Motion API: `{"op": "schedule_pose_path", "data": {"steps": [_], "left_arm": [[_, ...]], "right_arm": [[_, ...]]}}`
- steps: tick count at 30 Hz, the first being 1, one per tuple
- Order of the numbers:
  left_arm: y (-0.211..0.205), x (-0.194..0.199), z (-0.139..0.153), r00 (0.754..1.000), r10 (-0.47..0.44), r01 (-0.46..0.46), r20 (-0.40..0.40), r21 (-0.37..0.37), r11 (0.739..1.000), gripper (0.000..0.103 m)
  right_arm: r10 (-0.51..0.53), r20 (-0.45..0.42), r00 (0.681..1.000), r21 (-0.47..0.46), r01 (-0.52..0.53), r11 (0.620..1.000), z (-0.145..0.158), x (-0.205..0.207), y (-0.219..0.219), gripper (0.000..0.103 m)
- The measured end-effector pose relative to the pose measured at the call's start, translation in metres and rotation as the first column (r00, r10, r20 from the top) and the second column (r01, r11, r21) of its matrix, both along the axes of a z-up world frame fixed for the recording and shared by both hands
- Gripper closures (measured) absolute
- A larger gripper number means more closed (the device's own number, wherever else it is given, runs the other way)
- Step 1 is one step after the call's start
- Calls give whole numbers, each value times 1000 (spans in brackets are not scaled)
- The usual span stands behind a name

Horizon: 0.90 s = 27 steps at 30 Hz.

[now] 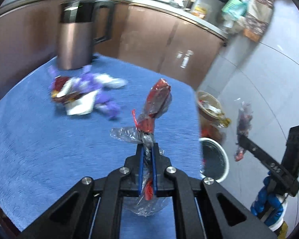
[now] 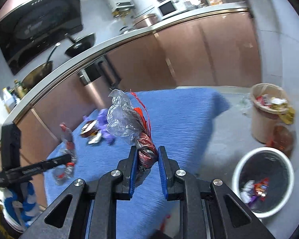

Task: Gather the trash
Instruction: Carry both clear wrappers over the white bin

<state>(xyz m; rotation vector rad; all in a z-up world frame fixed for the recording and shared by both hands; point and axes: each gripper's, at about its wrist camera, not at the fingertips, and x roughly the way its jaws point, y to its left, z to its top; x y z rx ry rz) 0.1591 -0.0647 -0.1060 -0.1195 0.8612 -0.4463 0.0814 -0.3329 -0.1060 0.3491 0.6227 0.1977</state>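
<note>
two bins (image 2: 263,181), two held wrappers (image 2: 145,151), one kettle (image 1: 75,37)

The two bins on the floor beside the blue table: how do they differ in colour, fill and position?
1. The beige bin is tan, while the white-rimmed bin is white outside with a dark inside.
2. The beige bin is heaped with wrappers spilling over its rim; the white-rimmed bin holds only a few pieces at its bottom.
3. In the right wrist view the beige bin stands farther away, the white-rimmed bin nearer.
Both are round, open-topped and on the grey floor.

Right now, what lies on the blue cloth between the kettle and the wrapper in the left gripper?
A pile of wrappers, purple, white and dark red, lies below the kettle; then bare blue cloth up to the held wrapper. The left wrist view shows it.
</note>
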Motion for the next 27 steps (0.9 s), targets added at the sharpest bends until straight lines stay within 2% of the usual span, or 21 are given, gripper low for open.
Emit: {"op": "schedule_pose_path", "data": {"steps": [6,9,14,17,20,25,26,27], "left_arm": [[-85,-6,14,982,-188,188,23,32,982,97],[-134,-8,11,958,-287,286,14,45,957,97],[-203,-6,0,920,-393,393,-16,73,917,96],[-249,2,-7,901,-433,433,-26,103,896,96],[-288,13,-18,887,-455,461,-79,76,884,96],[-333,25,-26,865,-491,498,-105,57,865,93],[-339,27,-30,861,-495,503,-120,48,863,90],[-345,31,-32,860,-492,501,-134,41,864,87]], "right_arm": [[-166,-27,986,18,166,986,-12,-31,-58,84],[-230,-43,972,26,231,973,-19,-44,-81,84],[-322,-73,944,16,324,946,-31,-51,-112,84],[-365,-94,926,-17,365,931,-39,-48,-130,84],[-408,-116,906,-45,405,913,-48,-40,-145,82],[-482,-160,862,-108,470,876,-65,-28,-172,80],[-490,-166,856,-114,477,872,-68,-27,-177,79],[-501,-174,848,-123,486,865,-71,-26,-181,72]]}}
